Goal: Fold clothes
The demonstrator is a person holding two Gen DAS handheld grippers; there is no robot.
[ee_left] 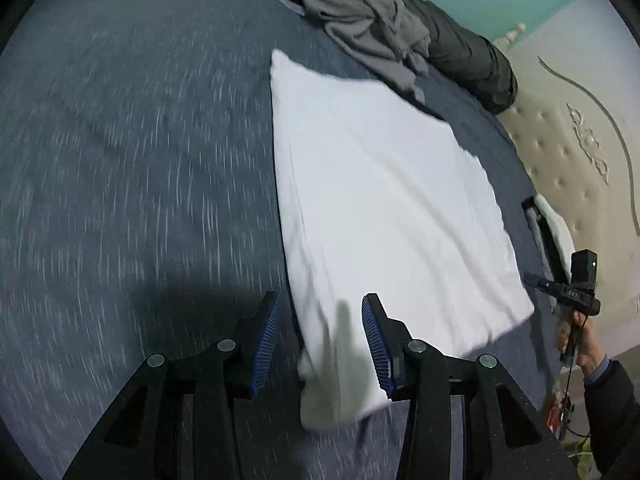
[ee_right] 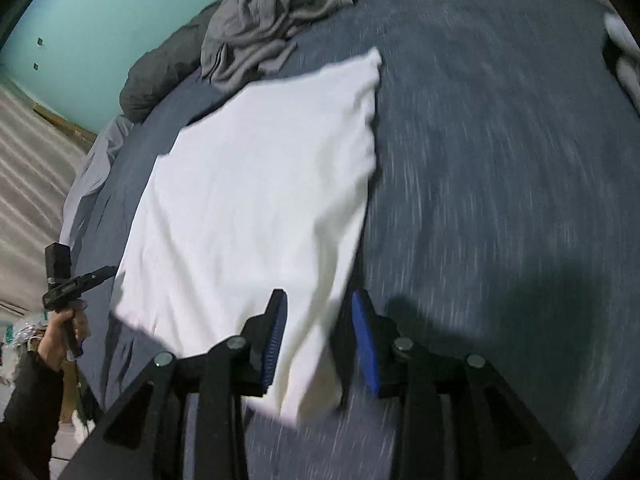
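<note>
A white garment lies spread flat on the dark blue bed. In the left wrist view its near corner hangs between the wide-apart blue pads of my left gripper, which is open over it. In the right wrist view the white garment has its other near corner between the blue pads of my right gripper, also open. The right gripper also shows at the far right of the left wrist view, and the left gripper at the far left of the right wrist view.
A crumpled grey garment lies at the far end of the bed on a dark rolled duvet. A tufted cream headboard stands at the right. Folded items sit near the bed edge. The wall behind is teal.
</note>
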